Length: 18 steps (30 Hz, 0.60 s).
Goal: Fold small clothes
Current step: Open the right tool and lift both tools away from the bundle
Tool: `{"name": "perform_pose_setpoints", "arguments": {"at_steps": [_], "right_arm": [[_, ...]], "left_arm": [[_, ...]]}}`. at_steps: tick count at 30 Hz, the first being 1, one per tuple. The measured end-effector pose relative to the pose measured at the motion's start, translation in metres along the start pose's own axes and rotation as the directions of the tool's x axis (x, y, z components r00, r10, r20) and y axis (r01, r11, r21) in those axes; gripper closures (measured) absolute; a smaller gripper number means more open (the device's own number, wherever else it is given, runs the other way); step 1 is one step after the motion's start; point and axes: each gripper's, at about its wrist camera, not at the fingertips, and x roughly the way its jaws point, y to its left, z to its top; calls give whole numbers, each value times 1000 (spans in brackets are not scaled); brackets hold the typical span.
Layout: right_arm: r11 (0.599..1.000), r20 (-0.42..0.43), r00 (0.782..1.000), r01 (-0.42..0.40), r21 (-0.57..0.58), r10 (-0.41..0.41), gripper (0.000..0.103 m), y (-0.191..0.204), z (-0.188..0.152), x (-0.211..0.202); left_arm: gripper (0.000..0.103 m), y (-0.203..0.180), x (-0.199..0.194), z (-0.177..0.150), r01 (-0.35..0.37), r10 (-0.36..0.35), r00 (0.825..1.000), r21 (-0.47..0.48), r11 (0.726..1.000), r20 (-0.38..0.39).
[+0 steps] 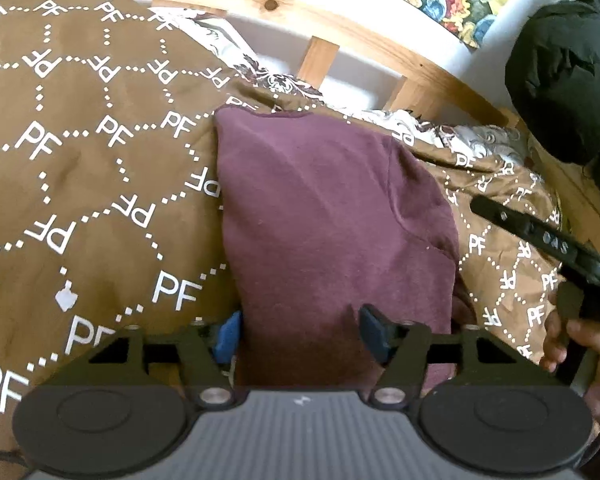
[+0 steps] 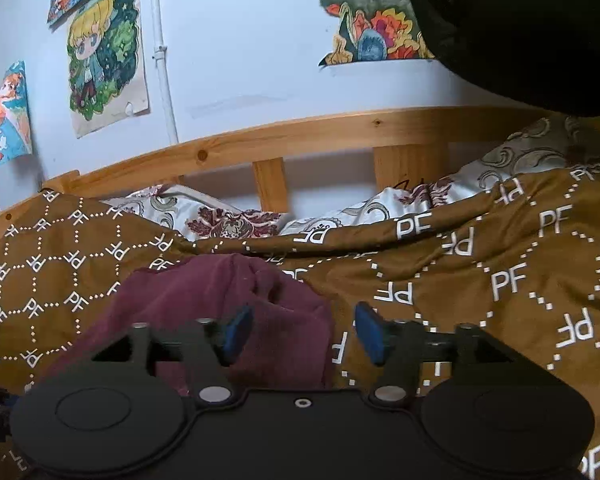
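A maroon garment (image 1: 320, 208) lies folded on a brown bedspread (image 1: 80, 160) printed with white letters. My left gripper (image 1: 300, 336) stands open over the garment's near end. Its left blue pad sits at the cloth's left edge and its right pad rests above the cloth, neither pinching it. In the right wrist view the same garment (image 2: 204, 300) lies bunched at lower left. My right gripper (image 2: 304, 334) is open over the garment's right edge, its left pad above the cloth and its right pad above the bedspread (image 2: 500, 280).
A wooden bed rail (image 2: 340, 128) runs along the far side, with a white flowered sheet (image 2: 220, 216) below it. A black padded thing (image 1: 560, 80) hangs at upper right. A hand (image 1: 572, 340) shows at the right edge. Drawings (image 2: 104, 52) hang on the wall.
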Motion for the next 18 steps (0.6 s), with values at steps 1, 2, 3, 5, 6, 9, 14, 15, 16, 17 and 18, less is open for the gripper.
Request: {"name": "perform_pose_setpoints", "arguments": {"at_steps": [1,2,3,5,6,9,14,15,16,17,18], "right_arm": [[1000,-1,1000,0,0,0,36,-1,1,-3],[1000,1,1000,2,-2,-2,31,-1,0,-8],[1000,6,1000,3,-2,-3,29,-1,0,-12],[1000,19,1000,2,-4,-2,20,0,1,-22],[1000,28,1000,3,-6,-3,17,0,1,-27],[1000,57,998,3,-16,-2,9,3,3,-45],[998,127,992,9,-60,-1,1,11,5,-82],[998,139,990,9,-65,0,1,13,6,-89],[998,151,988,8,-68,3,1,15,7,-97],[997,164,986,6,-71,6,1,17,8,-105],[997,178,984,4,-74,9,1,20,9,-113]], "left_arm": [[21,-1,-3,0,-1,1,1000,-6,1000,9],[16,-2,-6,0,-4,4,1000,-9,1000,20],[15,-4,-10,0,-7,7,999,-8,1000,32],[9,-9,-17,1,-10,9,999,3,1000,49],[8,-12,-21,1,-13,13,998,5,1000,59],[1,-21,-36,0,-24,24,994,3,1000,103],[1,-41,-66,-2,-72,64,984,43,996,164],[1,-45,-74,-4,-88,76,980,57,994,185],[1,-49,-81,-5,-100,85,976,69,993,203],[1,-53,-88,-8,-114,93,971,83,990,220],[1,-56,-95,-10,-125,99,967,96,988,234]]}}
